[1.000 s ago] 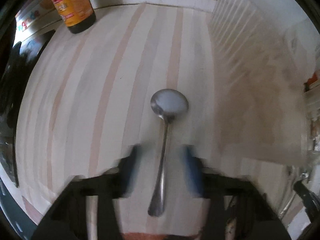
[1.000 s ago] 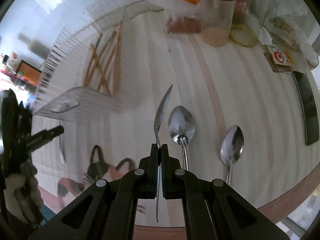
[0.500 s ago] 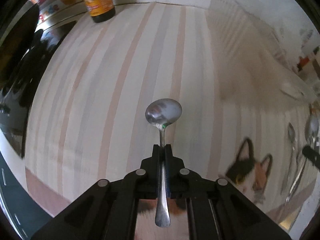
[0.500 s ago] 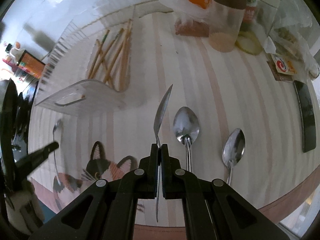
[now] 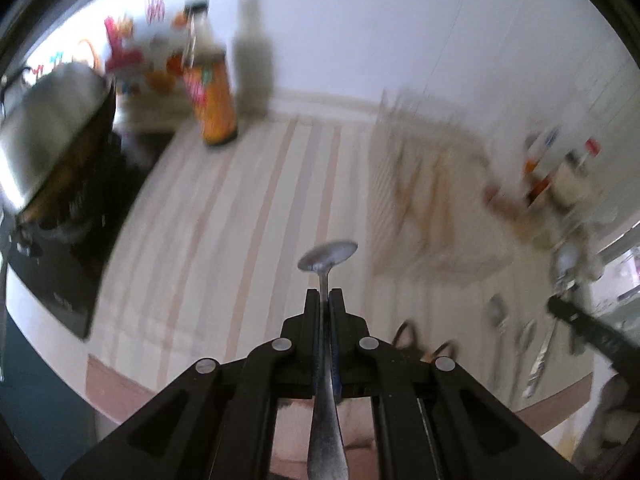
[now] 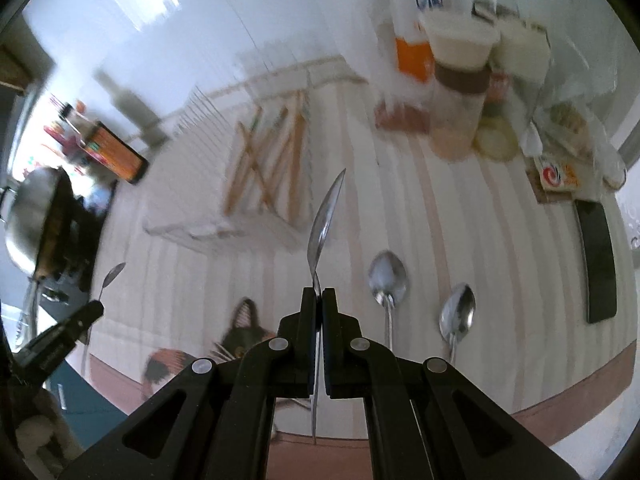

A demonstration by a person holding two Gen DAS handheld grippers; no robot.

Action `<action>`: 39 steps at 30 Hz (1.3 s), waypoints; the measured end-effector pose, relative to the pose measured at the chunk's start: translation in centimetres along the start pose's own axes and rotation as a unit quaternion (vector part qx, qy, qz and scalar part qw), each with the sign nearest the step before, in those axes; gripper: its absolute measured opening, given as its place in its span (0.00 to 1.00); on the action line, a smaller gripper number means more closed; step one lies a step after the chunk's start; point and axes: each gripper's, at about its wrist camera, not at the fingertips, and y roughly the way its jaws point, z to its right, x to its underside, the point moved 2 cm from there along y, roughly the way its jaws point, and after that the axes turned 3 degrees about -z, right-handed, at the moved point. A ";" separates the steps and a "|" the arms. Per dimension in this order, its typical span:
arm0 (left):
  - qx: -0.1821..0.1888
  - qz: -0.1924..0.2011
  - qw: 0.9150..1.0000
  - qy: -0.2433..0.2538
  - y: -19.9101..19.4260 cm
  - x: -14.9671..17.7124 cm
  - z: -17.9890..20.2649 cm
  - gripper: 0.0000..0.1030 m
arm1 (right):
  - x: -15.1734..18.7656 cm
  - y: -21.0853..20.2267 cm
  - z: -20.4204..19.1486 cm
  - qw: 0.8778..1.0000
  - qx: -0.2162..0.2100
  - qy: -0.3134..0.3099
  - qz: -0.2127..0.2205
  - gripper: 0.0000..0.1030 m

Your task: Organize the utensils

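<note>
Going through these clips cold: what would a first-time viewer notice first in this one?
Each pair of tongs is shut on a metal spoon: the left tongs hold a spoon bowl-forward, the right tongs hold another spoon edge-on. Beyond them on the striped tablecloth sits a clear tray of wooden chopsticks, with two more spoons lying loose to its right.

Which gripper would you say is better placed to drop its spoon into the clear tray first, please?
Probably the right gripper: its spoon points close to the clear tray holding chopsticks. The left gripper, jaws shut on its own spoon, sits farther away.
</note>
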 end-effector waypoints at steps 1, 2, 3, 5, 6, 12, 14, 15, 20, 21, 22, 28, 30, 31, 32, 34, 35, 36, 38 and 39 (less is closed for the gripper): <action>0.007 0.011 1.000 0.005 -1.1 -1.2 0.6 0.02 | -0.6 -0.6 -0.3 1.000 -0.006 -0.001 0.008 0.02; 0.014 0.019 1.000 0.008 -1.4 -2.3 0.9 0.02 | -1.2 -1.1 -0.6 1.000 -0.011 -0.003 0.015 0.02; 0.022 0.026 0.999 0.011 -1.9 -3.3 1.5 0.02 | -2.0 -1.7 -0.9 1.000 -0.016 -0.005 0.023 0.02; 0.044 0.035 0.998 0.014 -2.7 -5.3 2.6 0.02 | -3.6 -2.4 -1.3 0.999 -0.031 -0.003 0.031 0.02; 0.056 0.038 0.998 0.015 -2.9 -6.3 3.1 0.02 | -4.4 -2.6 -1.5 0.999 -0.039 -0.001 0.034 0.02; 0.111 0.019 0.994 0.015 -0.7 -11.9 6.8 0.02 | -10.8 -2.3 -3.1 0.997 -0.069 -0.005 0.044 0.02; 0.120 0.001 0.993 0.007 1.2 -13.2 6.9 0.02 | -12.8 -0.9 -3.5 0.997 -0.071 -0.003 0.037 0.02; 0.113 -0.002 0.994 0.007 1.9 -13.7 6.7 0.02 | -13.3 -0.5 -3.5 0.997 -0.069 -0.002 0.034 0.02; 0.073 0.000 0.997 -0.012 2.9 -11.7 3.0 0.04 | -13.5 0.4 -3.3 0.998 -0.056 -0.012 0.037 0.02; 0.059 -0.008 0.998 -0.027 3.4 -10.6 1.5 0.06 | -12.9 0.3 -3.0 0.998 -0.052 -0.014 0.040 0.02; 0.054 -0.016 0.998 -0.037 4.0 -9.8 0.7 0.10 | -12.0 0.3 -2.7 0.998 -0.048 -0.013 0.039 0.02; 0.039 -0.110 0.986 -0.120 11.0 -3.3 -3.5 0.32 | -5.0 2.1 1.3 0.999 -0.034 0.035 0.006 0.02; 0.042 -0.124 0.981 -0.143 12.8 -2.5 -3.8 0.32 | -3.3 3.6 2.5 0.998 -0.030 0.054 -0.017 0.02; 0.045 -0.129 0.978 -0.159 13.9 -2.5 -4.0 0.32 | -2.6 4.2 3.0 0.998 -0.025 0.059 -0.025 0.02; 0.044 -0.130 0.976 -0.167 14.5 -2.6 -4.0 0.32 | -2.2 4.6 3.3 0.997 -0.020 0.061 -0.031 0.02; 0.030 -0.132 0.973 -0.187 16.1 -2.9 -4.5 0.32 | -1.4 5.5 3.8 0.997 -0.005 0.062 -0.037 0.02; 0.027 -0.133 0.972 -0.194 16.6 -3.1 -4.6 0.32 | -1.2 5.9 4.0 0.997 0.001 0.063 -0.038 0.02; 0.019 -0.134 0.971 -0.199 17.2 -3.4 -4.6 0.32 | -1.0 6.2 4.2 0.997 0.005 0.064 -0.038 0.02; -0.002 -0.139 0.969 -0.204 18.4 -4.0 -4.7 0.32 | -0.8 6.9 4.3 0.997 0.019 0.063 -0.035 0.02; -0.015 -0.144 0.968 -0.205 19.1 -4.3 -4.8 0.32 | -0.7 7.3 4.4 0.997 0.026 0.064 -0.033 0.02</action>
